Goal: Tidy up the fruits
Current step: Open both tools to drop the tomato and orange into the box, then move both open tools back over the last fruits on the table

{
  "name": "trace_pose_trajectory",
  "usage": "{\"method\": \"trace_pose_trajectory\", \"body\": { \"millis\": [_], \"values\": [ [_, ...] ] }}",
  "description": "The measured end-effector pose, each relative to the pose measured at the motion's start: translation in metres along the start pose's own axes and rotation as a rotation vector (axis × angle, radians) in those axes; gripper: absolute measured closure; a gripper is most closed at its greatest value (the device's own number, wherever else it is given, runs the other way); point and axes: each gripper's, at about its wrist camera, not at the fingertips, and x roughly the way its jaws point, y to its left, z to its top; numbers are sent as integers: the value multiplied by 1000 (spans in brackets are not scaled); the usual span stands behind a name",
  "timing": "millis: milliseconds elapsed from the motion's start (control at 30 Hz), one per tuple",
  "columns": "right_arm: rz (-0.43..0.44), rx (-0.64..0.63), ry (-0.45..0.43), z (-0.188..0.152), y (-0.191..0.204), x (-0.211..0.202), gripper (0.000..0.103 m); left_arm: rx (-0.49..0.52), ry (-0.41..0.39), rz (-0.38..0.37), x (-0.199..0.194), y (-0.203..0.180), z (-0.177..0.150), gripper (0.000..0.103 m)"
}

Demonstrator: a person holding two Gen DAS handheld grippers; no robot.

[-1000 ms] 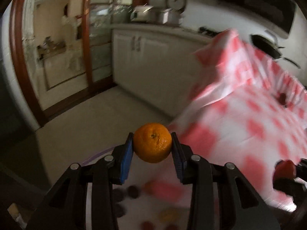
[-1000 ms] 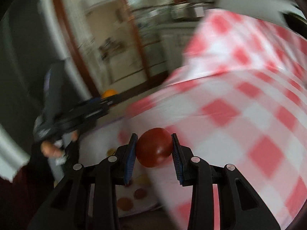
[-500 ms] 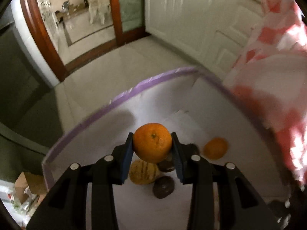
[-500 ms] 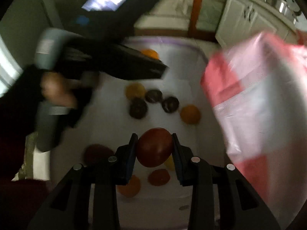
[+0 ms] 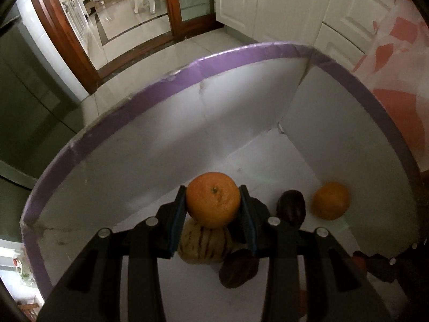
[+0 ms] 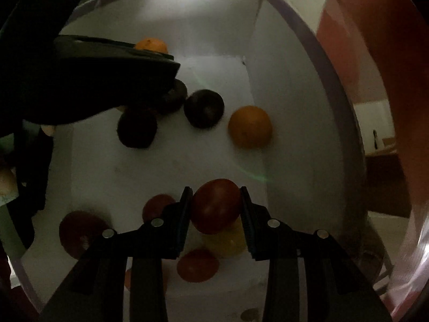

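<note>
- Gripping an orange [image 5: 213, 200] between its blue pads, the left gripper [image 5: 213, 214] hangs inside the purple-rimmed white box [image 5: 241, 53], above a striped pale melon [image 5: 205, 242] on the box floor.
- Two dark fruits [image 5: 291, 208] lie near the box's far right corner, just left of a second orange [image 5: 331, 200].
- The right gripper [image 6: 215, 209] clamps a red tomato [image 6: 215, 205] over the box's near edge, above a yellow fruit [image 6: 225, 241] and a red one [image 6: 197, 265].

Matt white box [image 5: 166, 139] with purple tape rim; dimpled, slightly glossy orange [image 5: 213, 200]
</note>
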Motion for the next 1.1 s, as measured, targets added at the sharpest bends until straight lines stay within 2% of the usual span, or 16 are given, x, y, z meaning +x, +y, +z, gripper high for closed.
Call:
{"method": "trace_pose_trajectory", "body": {
  "millis": [67, 133, 200, 267, 333, 400, 500, 533, 633, 733, 800, 900, 933, 1000, 1100],
  "values": [
    [6, 0, 2, -1, -3, 0, 65, 10, 6, 7, 2, -2, 0, 64],
    [7, 1, -10, -2, -4, -4, 53, 8, 11, 6, 3, -5, 2, 63],
    [19, -5, -40, 3, -6, -8, 46, -1, 8, 3, 4, -3, 4, 56],
    [5, -33, -84, 4, -5, -19, 38, -23, -19, -6, 3, 1, 7, 28],
    [8, -87, -118, 0, 2, -34, 34, -47, -67, -18, -7, 5, 9, 21],
    [69, -150, -134, -7, 10, -53, 29, -53, -106, -26, -18, 7, 11, 20],
    [155, -214, -177, -17, 19, -85, 29, -70, -210, 2, -50, 12, 18, 18],
    [199, -233, -218, -22, 21, -104, 29, -85, -260, 12, -65, 16, 22, 17],
    [244, -271, -375, -31, 14, -163, 29, -143, -402, 62, -108, 20, 32, 8],
    [275, -219, -552, -47, -23, -222, 27, -161, -504, 39, -148, 10, 42, 6],
    [238, -138, -663, -59, -55, -251, 22, -139, -552, 6, -171, -7, 46, 4],
    [91, 64, -795, -87, -123, -281, 18, -37, -620, -44, -206, -55, 46, 2],
    [49, 124, -817, -99, -132, -285, 16, 19, -638, -73, -217, -78, 46, 2],
    [-58, 269, -841, -122, -178, -292, 16, 109, -658, -124, -233, -116, 44, 2],
    [-197, 530, -849, -171, -265, -301, 16, 234, -671, -243, -255, -184, 39, 2]
  ]
}}
